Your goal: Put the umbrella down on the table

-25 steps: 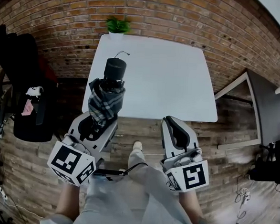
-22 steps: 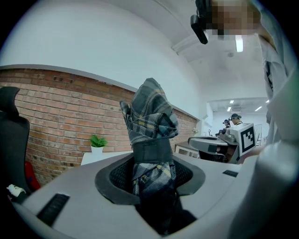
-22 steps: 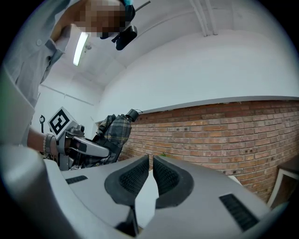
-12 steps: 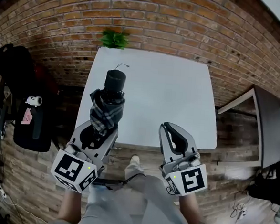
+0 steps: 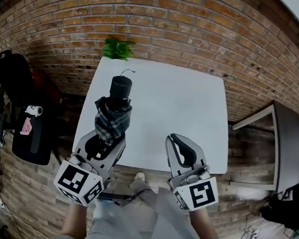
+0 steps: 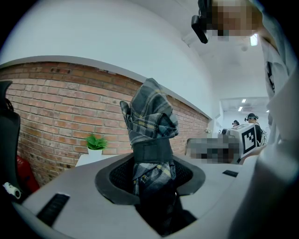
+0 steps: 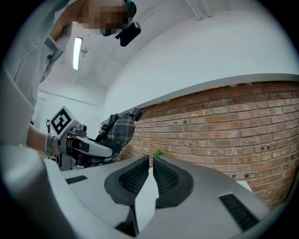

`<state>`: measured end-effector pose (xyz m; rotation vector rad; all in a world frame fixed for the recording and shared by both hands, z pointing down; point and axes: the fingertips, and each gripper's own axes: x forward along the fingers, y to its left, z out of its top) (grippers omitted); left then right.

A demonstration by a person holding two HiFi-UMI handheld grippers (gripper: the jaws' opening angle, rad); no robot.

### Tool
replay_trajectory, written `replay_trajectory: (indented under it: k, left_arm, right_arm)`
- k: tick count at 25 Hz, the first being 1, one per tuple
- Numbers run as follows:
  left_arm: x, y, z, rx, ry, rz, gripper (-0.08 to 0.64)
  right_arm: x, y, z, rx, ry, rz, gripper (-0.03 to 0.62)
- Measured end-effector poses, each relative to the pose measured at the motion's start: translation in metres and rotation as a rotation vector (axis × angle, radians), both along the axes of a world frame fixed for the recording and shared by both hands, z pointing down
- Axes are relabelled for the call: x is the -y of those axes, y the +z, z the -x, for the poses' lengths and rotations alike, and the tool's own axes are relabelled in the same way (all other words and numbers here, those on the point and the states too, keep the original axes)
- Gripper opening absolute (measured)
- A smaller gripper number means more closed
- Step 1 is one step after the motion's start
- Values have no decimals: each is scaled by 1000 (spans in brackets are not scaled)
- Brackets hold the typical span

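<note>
Left gripper (image 5: 107, 137) pinches a folded grey plaid fabric umbrella (image 5: 113, 116) around its middle. The end behind my pads is hidden inside the jaws. Its black cylindrical handle (image 5: 120, 85) juts beyond the jaw tips, over the left side of the white rectangular table (image 5: 181, 103). A small white pot (image 6: 95, 157) at the far edge holds a green leafy plant (image 5: 117, 48). My right gripper (image 5: 175, 139), jaws pressed almost together on nothing, hovers at the near edge, apart from the umbrella.
</note>
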<state>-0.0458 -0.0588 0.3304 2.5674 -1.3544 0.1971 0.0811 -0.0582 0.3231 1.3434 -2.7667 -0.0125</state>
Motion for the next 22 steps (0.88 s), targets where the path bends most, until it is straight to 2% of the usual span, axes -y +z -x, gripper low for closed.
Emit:
replay_trajectory:
  k: [10,22]
  left_arm:
    - [20,-4,2,17,5,7,198]
    - [57,5,2,46,57,29,198]
  right_arm:
    - [18,-2,-1,-1,10,11,57]
    - [52,0,2,-8,47,29,57]
